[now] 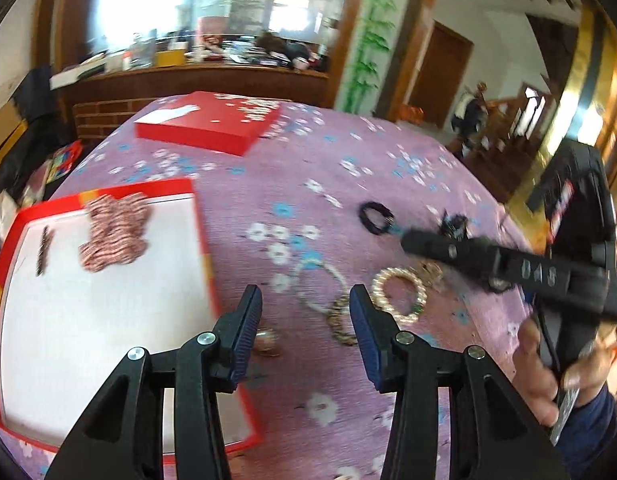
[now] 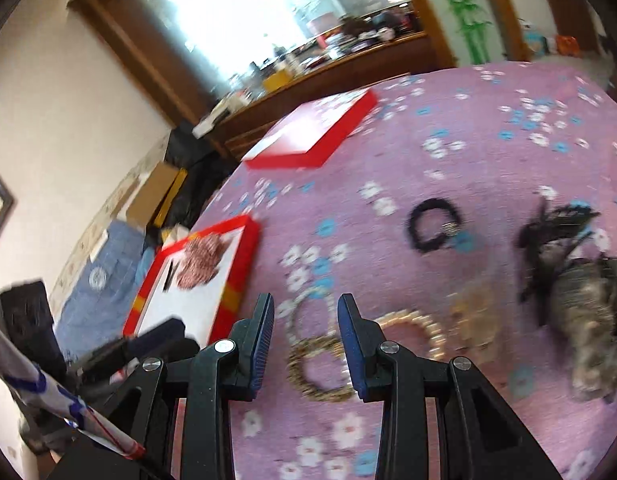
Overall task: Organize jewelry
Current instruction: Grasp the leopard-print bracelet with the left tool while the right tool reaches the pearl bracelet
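Observation:
An open red box [image 1: 202, 236] with a white floor holds a red-and-white striped scrunchie [image 1: 114, 232] and a dark hair clip [image 1: 42, 250]; the box also shows in the right wrist view [image 2: 240, 276]. Loose on the purple cloth lie a pale bead bracelet [image 1: 320, 284], a gold chain bracelet [image 2: 320, 368], a pearl bracelet [image 1: 400, 294], a black hair tie [image 1: 376, 218] and a dark scrunchie [image 2: 588, 320]. My left gripper [image 1: 306, 316] is open and empty above the bracelets. My right gripper [image 2: 306, 328] is open and empty over the gold chain bracelet; it also shows in the left wrist view [image 1: 412, 244].
The red box lid [image 1: 212, 122] lies at the far side of the flowered purple tablecloth [image 1: 328, 168]. A small round brown trinket [image 1: 266, 340] lies beside the box. A black tangled hair piece [image 2: 556, 228] lies right of the hair tie. A cluttered wooden counter [image 1: 196, 76] stands behind.

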Available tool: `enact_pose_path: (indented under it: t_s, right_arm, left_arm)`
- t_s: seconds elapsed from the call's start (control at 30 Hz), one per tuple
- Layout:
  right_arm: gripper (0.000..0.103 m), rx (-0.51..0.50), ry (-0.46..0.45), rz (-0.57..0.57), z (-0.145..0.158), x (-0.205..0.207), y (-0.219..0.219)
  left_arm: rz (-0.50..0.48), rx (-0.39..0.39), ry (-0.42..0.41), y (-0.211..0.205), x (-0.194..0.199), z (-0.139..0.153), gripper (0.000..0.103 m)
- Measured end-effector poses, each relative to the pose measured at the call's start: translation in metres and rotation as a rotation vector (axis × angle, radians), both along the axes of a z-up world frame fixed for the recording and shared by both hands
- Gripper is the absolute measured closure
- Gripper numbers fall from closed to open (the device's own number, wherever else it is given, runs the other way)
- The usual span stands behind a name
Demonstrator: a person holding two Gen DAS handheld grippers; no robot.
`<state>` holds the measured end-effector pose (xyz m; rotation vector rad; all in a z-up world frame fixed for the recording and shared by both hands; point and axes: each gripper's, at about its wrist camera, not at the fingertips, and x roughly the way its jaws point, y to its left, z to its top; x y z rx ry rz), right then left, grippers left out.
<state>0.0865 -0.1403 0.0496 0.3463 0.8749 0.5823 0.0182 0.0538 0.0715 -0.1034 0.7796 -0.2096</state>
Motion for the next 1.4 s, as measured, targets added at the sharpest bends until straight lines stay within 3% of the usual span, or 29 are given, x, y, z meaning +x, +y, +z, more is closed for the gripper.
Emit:
enact_pose_path:
  t_s: [0.23, 0.6, 0.7, 0.77, 0.8, 0.93, 1.4]
  right_arm:
    - [0.067, 0.061, -0.032, -0.080, 0.011, 0.004, -0.032]
    - [0.067, 0.113, 0.046, -0.116, 0.013, 0.009, -0.054]
    - [0.067, 0.080, 0.066, -0.095, 0.007, 0.011, -0.044]
    - [0.067, 0.068, 0.085, -0.086, 0.001, 0.011, -0.038]
    - [0.067, 0.070, 0.096, -0.080, -0.002, 0.011, -0.036]
    - [0.067, 0.065, 0.092, -0.089, -0.003, 0.011, -0.037]
    - [0.067, 0.043, 0.096, -0.073, -0.006, 0.012, -0.030]
  left_arm:
    - [-0.071, 0.042, 0.046, -0.041, 0.041, -0.004, 0.056]
    - [-0.128, -0.073, 0.212, -0.020, 0.077, -0.040, 0.059]
    - [-0.141, -0.042, 0.234, -0.022, 0.078, -0.045, 0.069]
    - [-0.170, -0.002, 0.251, -0.031, 0.076, -0.051, 0.090]
    - [-0.191, 0.029, 0.258, -0.037, 0.074, -0.054, 0.093]
    - [-0.209, 0.110, 0.246, -0.048, 0.068, -0.058, 0.094]
    - [-0.230, 0.188, 0.240, -0.054, 0.065, -0.063, 0.088]
